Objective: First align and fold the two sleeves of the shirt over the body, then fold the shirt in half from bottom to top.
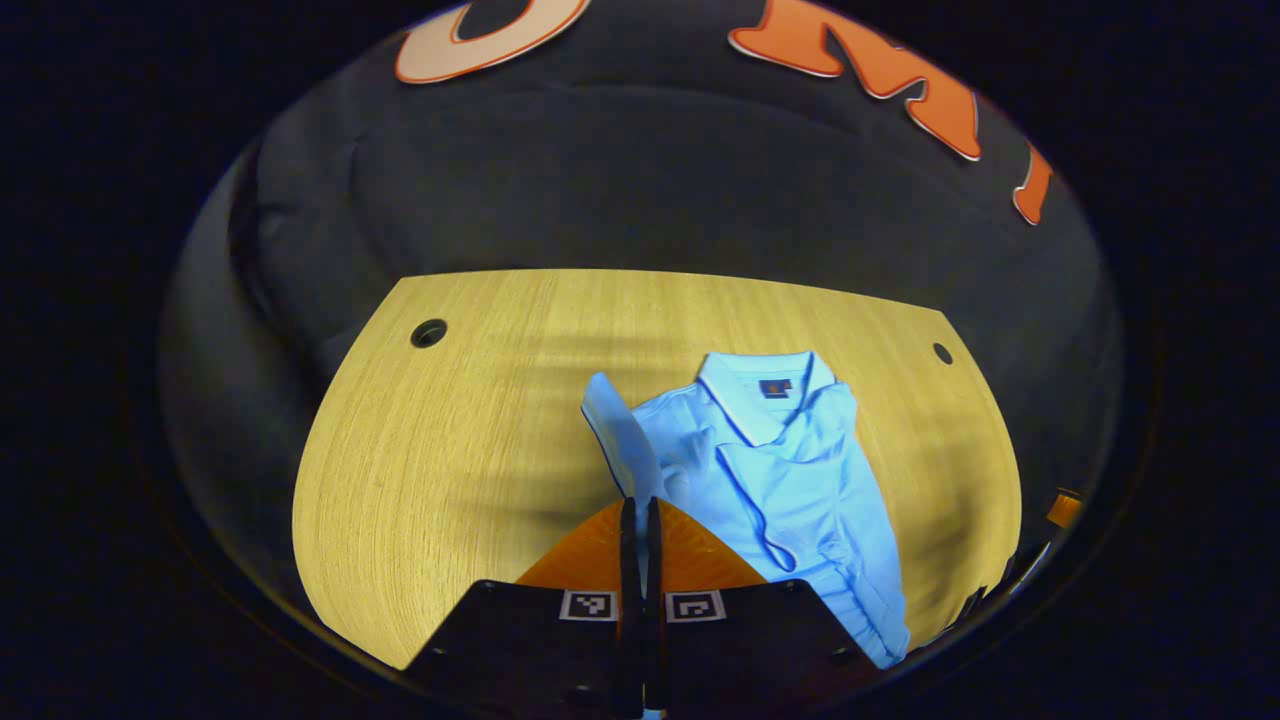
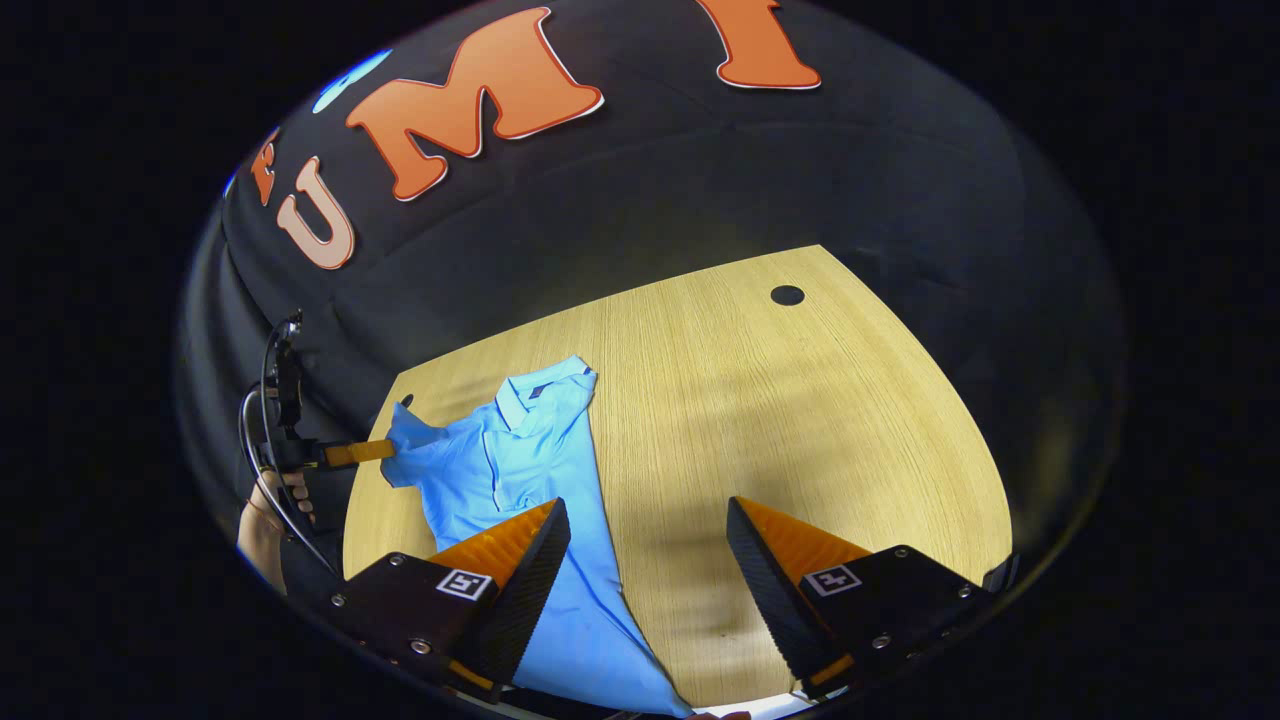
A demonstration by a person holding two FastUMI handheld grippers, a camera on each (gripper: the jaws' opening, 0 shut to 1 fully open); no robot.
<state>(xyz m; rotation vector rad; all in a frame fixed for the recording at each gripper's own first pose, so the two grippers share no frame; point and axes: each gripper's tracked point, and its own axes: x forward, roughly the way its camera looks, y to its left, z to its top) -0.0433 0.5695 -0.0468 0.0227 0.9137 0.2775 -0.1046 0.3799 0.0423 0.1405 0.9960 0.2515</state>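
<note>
Left claw (image 1: 641,520) pinching shirt (image 1: 790,480) sleeve (image 1: 620,440), right claw (image 2: 648,530) released, bare table (image 2: 800,420) alongside

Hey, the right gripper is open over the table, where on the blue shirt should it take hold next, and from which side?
Probably the bottom hem of the shirt, just beside the open right gripper. The hem lies flat at the near table edge, so come in low from there. The left gripper is shut on the sleeve.

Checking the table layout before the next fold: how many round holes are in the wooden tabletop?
2: one hole near the far left corner, one hole near the far right corner, both clear of the shirt. The shirt may hide others.
</note>
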